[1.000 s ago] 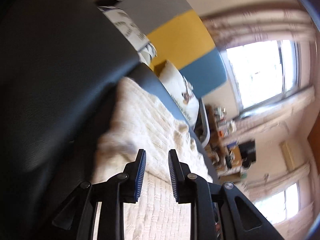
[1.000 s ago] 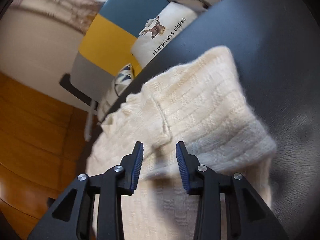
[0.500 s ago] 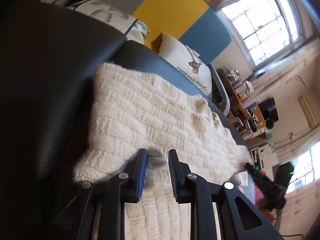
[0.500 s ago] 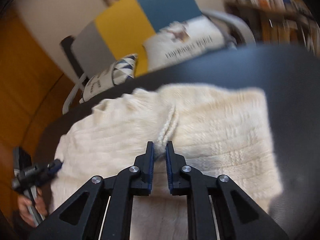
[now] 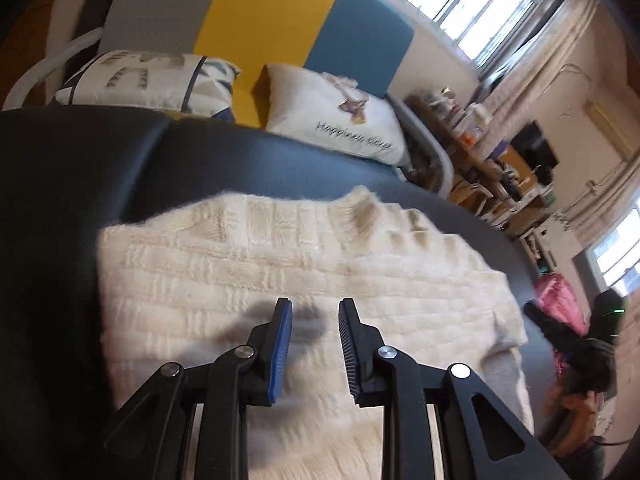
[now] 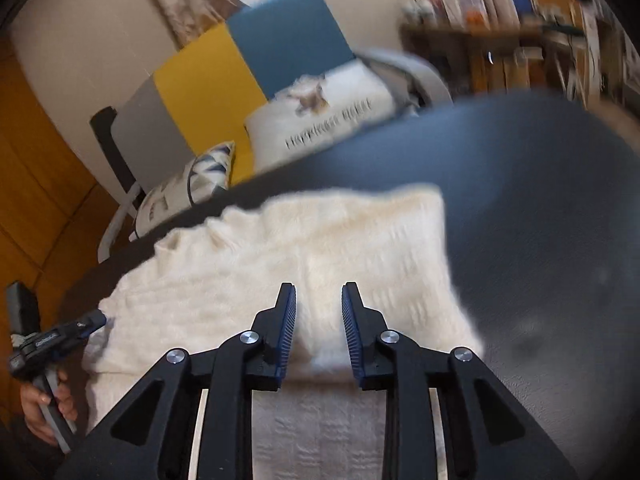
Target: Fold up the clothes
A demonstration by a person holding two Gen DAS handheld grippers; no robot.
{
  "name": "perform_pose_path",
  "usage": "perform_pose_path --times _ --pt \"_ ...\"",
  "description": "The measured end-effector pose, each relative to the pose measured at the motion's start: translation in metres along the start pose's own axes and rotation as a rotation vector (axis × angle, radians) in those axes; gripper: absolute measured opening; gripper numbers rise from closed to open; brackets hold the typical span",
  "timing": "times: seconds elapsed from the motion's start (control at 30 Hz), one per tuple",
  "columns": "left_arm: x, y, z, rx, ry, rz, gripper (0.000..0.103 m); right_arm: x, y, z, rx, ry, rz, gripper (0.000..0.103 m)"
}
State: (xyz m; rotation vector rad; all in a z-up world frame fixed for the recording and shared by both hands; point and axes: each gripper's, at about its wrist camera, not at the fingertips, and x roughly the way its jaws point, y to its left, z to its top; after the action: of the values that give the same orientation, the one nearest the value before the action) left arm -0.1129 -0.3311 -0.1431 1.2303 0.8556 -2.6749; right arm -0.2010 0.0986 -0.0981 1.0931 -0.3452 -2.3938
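Note:
A cream knitted sweater lies folded flat on a black leather surface. My left gripper hovers just over its near part, open, with nothing between the blue pads; its shadow falls on the knit. In the right wrist view the same sweater spreads ahead. My right gripper is open above it and holds nothing. The left gripper also shows at the sweater's left edge, held by a hand.
Behind the black surface stands a grey, yellow and blue chair with two printed cushions. Cluttered shelves and windows fill the far right. A person is at the right edge.
My right gripper, shut on a raised ridge of the sweater half a second ago, has opened and let it drop flat. The left gripper has drawn back a little over the knit.

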Motion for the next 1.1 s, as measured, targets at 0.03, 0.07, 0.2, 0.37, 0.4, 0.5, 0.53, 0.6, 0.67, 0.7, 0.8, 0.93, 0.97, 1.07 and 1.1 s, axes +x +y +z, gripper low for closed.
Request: perform_pose_path --times 0.03,0.07,0.2,0.37,0.4,0.5,0.53,0.6,0.67,0.7,0.8,0.93,0.97,1.07,1.1 --pt "0.003 0.000 0.002 -0.005 0.004 -0.015 0.023 0.006 0.011 0.004 -0.039 0.018 0.028 0.040" --pt "0.006 0.000 0.004 -0.009 0.007 -0.030 0.023 0.013 0.026 0.006 -0.093 0.039 0.039 0.041" --pt "0.022 -0.008 0.010 0.039 0.012 -0.031 0.024 0.062 0.067 0.005 -0.268 0.136 -0.039 0.041" --pt "0.028 0.001 0.009 0.010 0.006 -0.040 0.019 0.091 0.044 -0.007 -0.277 0.153 -0.111 0.041" --pt "0.026 0.003 0.009 -0.009 0.002 -0.055 0.021 0.089 0.042 -0.008 -0.275 0.149 -0.104 0.041" --pt "0.011 0.002 0.008 0.020 -0.021 -0.068 0.024 0.087 0.040 -0.005 -0.275 0.167 -0.095 0.041" --pt "0.007 0.008 0.006 0.001 -0.022 -0.061 0.023 0.084 0.046 -0.001 -0.282 0.158 -0.095 0.041" --pt "-0.002 0.019 0.001 -0.037 -0.024 -0.048 0.024 0.076 0.058 0.005 -0.299 0.134 -0.097 0.044" --pt "-0.010 0.031 -0.003 -0.076 -0.026 -0.034 0.024 0.069 0.075 0.004 -0.358 0.127 -0.064 0.044" --pt "-0.014 0.037 -0.005 -0.095 -0.027 -0.027 0.022 0.068 0.083 0.001 -0.389 0.134 -0.061 0.046" --pt "-0.027 0.054 -0.012 -0.152 -0.030 -0.006 0.023 0.095 0.079 -0.014 -0.394 0.269 -0.117 0.049" --pt "-0.061 0.073 -0.029 -0.310 -0.105 -0.112 0.026 0.077 0.072 -0.015 -0.334 0.216 -0.048 0.051" --pt "-0.066 0.078 -0.039 -0.358 -0.110 -0.153 0.027 0.070 0.072 -0.015 -0.316 0.208 -0.031 0.051" --pt "-0.071 0.092 -0.070 -0.498 -0.102 -0.245 0.027 0.053 0.076 -0.017 -0.290 0.191 -0.002 0.051" --pt "-0.072 0.096 -0.080 -0.544 -0.105 -0.261 0.027 0.052 0.080 -0.020 -0.304 0.200 -0.006 0.051"
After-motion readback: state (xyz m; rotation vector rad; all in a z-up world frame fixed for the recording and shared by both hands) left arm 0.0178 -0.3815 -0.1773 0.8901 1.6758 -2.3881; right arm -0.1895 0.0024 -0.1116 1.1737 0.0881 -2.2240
